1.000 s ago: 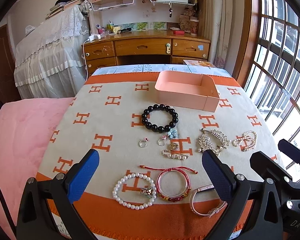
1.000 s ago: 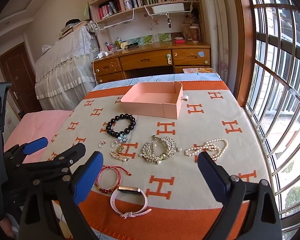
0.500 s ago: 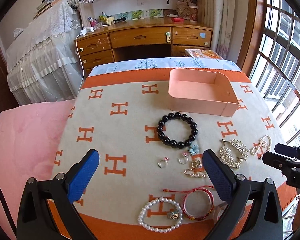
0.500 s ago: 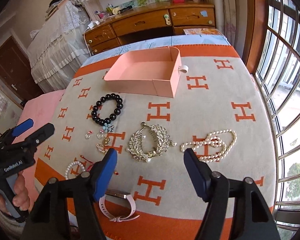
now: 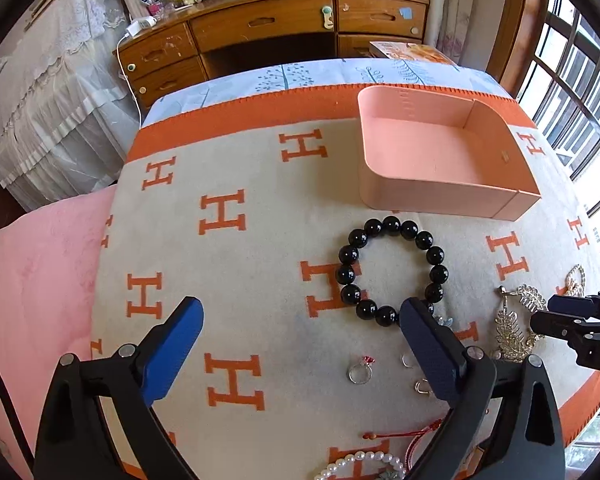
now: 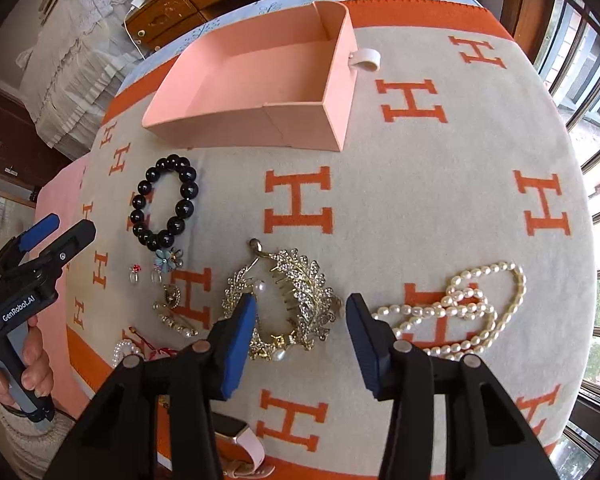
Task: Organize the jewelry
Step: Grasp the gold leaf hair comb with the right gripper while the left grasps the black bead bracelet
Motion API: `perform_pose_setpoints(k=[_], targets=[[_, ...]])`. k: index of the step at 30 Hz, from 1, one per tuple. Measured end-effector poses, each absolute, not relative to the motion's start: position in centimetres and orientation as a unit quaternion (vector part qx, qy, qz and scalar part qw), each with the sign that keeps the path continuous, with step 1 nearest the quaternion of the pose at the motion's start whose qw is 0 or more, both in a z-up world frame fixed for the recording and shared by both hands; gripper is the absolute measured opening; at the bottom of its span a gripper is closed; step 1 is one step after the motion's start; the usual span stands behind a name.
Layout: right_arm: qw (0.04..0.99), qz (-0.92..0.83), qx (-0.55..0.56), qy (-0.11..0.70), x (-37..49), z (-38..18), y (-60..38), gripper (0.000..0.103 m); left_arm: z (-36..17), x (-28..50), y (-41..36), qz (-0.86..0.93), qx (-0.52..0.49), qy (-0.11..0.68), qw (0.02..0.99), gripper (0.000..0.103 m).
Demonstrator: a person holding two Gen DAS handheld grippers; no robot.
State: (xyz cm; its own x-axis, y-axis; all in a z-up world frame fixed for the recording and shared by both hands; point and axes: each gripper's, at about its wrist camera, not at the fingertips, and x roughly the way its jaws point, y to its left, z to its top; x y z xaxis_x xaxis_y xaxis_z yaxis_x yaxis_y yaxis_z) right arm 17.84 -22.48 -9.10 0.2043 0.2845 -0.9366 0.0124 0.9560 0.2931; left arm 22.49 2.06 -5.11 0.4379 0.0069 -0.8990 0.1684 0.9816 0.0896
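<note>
Fig.: sorting jewelry into a box, approach to first pick. The right tongs (image 6: 300, 320) hang steeply over the gold leaf hair comb (image 6: 284, 300) w/ blue pads either side of it; the jaws have just been closing, now about half open, the comb between them but not pressed, nothing held. The left tongs (image 5: 300, 344) stand wide open and empty above the blanket (image 5: 236, 264), the right pad just in front of the black bead bracelet (image 5: 392, 272). Judged step: grasp the comb for transfer to the pink box (image 6: 260, 80), which sits empty at the far side of the blanket, well apart from the comb. To do it well: lower until the pads straddle the metal frame, not the loose pearl; close across the narrow width; lift straight so the teeth don't snag the cloth; keep clear of the pearl necklace (image 6: 460, 308) lying just to its right. Orientation: the comb is a curved wreath lying flat, its long axis running approx. from the hook end at upper left down to the pearl-tipped end nearest the camera, in the right wrist view; teeth point inward across the arc. The bracelet is a ring, no long axis. Small rings (image 5: 360, 370) lie near the left tongs, prob. later picks.
</note>
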Motion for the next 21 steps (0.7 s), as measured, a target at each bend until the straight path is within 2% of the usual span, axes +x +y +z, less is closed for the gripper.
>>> perform_pose_setpoints(k=[3,7,9,18,20,21], targets=[[0.769,0.086,0.102,0.625,18.0,-9.4,-21.9,0.041,-6.0,23.4,1.5,-0.051,0.086,0.54,0.836,0.097],[0.772,0.08,0.07,0.626,18.2,-9.4,-21.4,0.029,-6.8,24.2,0.7,-0.057,0.094,0.548,0.829,0.097],[0.773,0.081,0.067,0.625,18.1,-9.3,-21.4,0.028,-7.2,24.7,0.4,-0.057,0.096,0.554,0.825,0.093],[0.784,0.086,0.081,0.609,17.3,-7.8,-22.5,0.028,-9.8,26.9,0.5,-0.061,0.049,0.61,0.789,0.059],[0.791,0.092,0.088,0.598,17.3,-6.7,-22.7,0.014,-10.4,27.2,0.7,-0.06,0.042,0.619,0.782,0.057],[0.793,0.096,0.094,0.594,17.4,-6.1,-22.8,0.011,-10.4,27.4,0.7,-0.06,0.039,0.617,0.784,0.057]])
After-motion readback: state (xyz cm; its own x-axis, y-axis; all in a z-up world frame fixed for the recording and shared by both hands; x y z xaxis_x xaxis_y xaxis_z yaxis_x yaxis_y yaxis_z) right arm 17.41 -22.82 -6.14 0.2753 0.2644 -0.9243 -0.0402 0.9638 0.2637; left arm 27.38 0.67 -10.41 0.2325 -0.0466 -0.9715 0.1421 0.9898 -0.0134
